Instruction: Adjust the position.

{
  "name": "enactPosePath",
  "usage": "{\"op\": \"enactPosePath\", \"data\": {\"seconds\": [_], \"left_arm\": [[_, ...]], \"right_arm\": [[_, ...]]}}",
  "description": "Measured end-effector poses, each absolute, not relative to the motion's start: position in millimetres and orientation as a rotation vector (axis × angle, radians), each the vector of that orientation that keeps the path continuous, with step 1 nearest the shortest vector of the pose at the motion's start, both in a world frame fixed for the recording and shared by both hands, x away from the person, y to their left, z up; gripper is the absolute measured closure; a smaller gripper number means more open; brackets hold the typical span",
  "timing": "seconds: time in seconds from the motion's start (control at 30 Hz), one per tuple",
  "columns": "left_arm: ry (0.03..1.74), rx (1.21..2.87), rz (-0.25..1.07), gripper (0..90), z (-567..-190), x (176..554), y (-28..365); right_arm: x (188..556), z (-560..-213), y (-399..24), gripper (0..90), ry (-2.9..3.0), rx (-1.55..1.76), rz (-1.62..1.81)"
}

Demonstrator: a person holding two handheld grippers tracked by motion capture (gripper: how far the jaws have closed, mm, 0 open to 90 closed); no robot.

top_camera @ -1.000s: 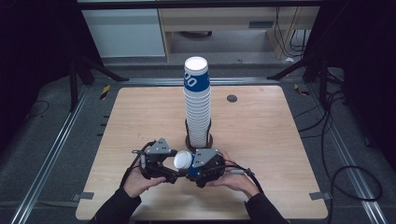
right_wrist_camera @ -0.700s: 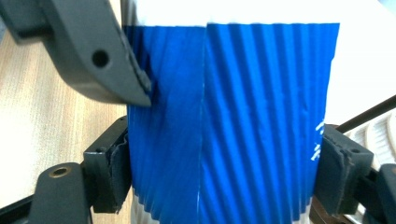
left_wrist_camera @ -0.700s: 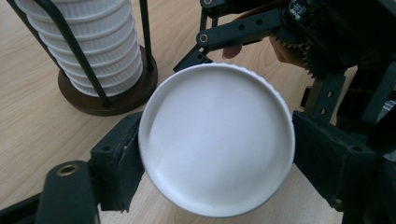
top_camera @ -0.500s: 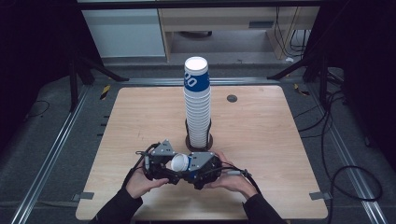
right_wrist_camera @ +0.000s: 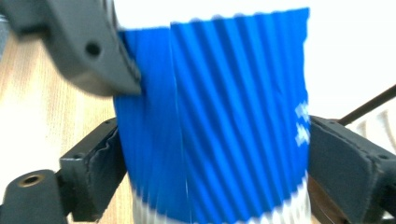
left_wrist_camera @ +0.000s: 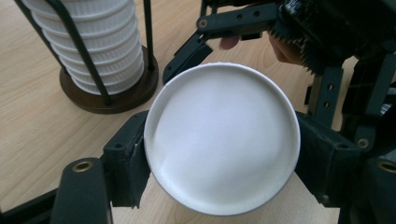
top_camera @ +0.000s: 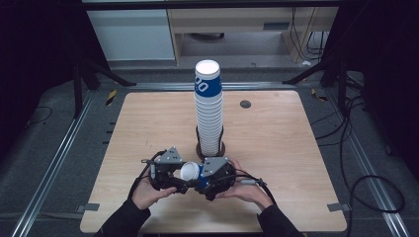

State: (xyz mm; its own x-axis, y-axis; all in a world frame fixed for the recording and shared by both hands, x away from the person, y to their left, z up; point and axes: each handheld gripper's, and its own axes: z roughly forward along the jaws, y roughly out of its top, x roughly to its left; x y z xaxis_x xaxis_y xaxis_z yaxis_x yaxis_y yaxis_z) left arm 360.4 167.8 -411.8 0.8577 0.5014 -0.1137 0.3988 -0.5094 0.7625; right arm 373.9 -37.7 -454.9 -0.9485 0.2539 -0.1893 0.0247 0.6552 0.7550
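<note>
My two hands meet low over the near part of the counter, forearms coming in from the near edge, and between them I hold one paper cup lying on its side. My left gripper faces right toward my right gripper, the two almost touching, each with a cable trailing back past my wrist. In the left gripper view my jaws press on either side of the cup's white round end, so that gripper is clamped on the cup. In the right gripper view my jaws sit against both sides of its blue ribbed wall, and one jaw of the other gripper bites on the wall at the upper left; this gripper grips the cup too. Just beyond my hands stands the tall stack of cups, blue-banded at the top and white below, kept upright by thin black rods on a dark round base; it is near the grippers and blocks the way straight ahead. To the left and right of my hands the wood lies bare out to the edges, and the near edge is close under my wrists. A small dark disc sits at the far side, well apart from everything.
</note>
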Motion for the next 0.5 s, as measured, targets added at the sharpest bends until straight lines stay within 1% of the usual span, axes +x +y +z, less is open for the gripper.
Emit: {"op": "enactPosePath", "data": {"seconds": [0.3, 0.5], "left_arm": [[0.688, 2.103, 0.189, 27.1, -404, 366, 189], [0.701, 2.032, 0.198, 27.1, -401, 368, 201]], "right_arm": [[380, -438, -63, 8.5, 2.517, 0.334, 1.342], [384, -434, -81, 8.4, 2.5, 0.411, 1.435]]}}
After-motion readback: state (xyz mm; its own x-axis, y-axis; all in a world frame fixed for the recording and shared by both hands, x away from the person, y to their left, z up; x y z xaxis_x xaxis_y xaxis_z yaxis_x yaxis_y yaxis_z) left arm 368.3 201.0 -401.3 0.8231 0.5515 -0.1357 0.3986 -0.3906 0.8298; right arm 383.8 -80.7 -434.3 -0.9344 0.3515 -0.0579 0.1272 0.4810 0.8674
